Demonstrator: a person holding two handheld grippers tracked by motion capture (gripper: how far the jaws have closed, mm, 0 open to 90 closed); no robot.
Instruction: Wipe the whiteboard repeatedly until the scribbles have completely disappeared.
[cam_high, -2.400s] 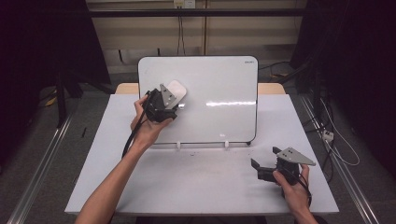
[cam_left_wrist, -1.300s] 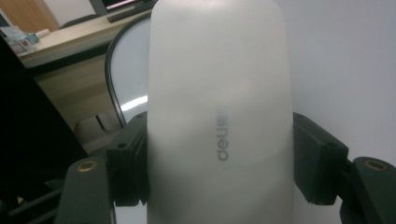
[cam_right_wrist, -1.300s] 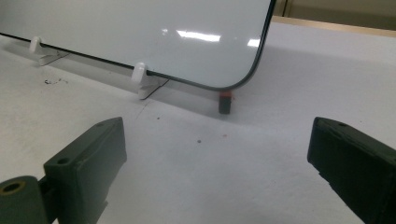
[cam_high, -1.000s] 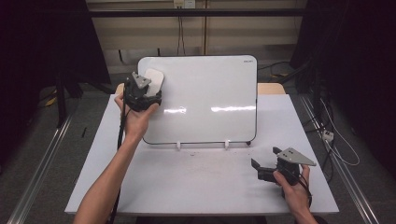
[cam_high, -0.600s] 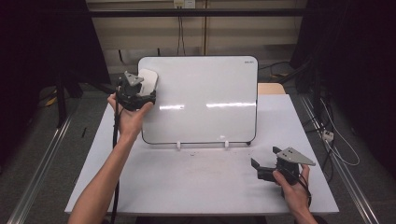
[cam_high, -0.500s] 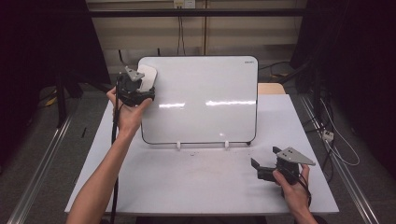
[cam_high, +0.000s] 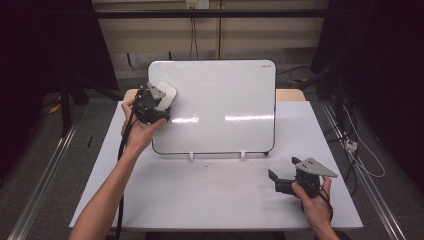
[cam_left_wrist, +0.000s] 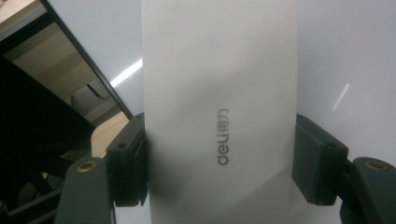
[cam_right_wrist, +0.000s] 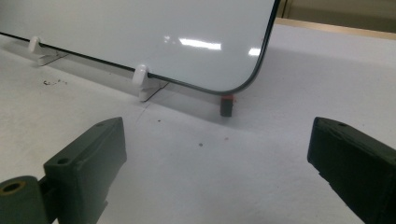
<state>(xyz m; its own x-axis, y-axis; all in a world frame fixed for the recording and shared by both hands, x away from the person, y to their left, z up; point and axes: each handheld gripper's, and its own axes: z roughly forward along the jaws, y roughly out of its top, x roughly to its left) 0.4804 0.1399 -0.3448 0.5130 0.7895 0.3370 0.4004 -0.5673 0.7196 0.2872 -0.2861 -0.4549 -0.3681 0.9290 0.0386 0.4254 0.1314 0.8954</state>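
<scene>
The left hand-held gripper (cam_high: 159, 100) is clamped on a white eraser (cam_left_wrist: 219, 116), both jaws pressing its long sides, and seems to hold it flat against the upper left part of the whiteboard (cam_high: 220, 95), which stands propped on the worktop (cam_high: 210, 195). The right hand-held gripper (cam_high: 278, 181) rests near the right front, jaws wide apart with nothing between them

Whiteboard (cam_high: 220, 107) is standing at the counter's (cam_high: 200, 195) rear; eraser (cam_high: 166, 95) is pressing against its upper left; right gripper (cam_high: 280, 182) is resting front right.
</scene>
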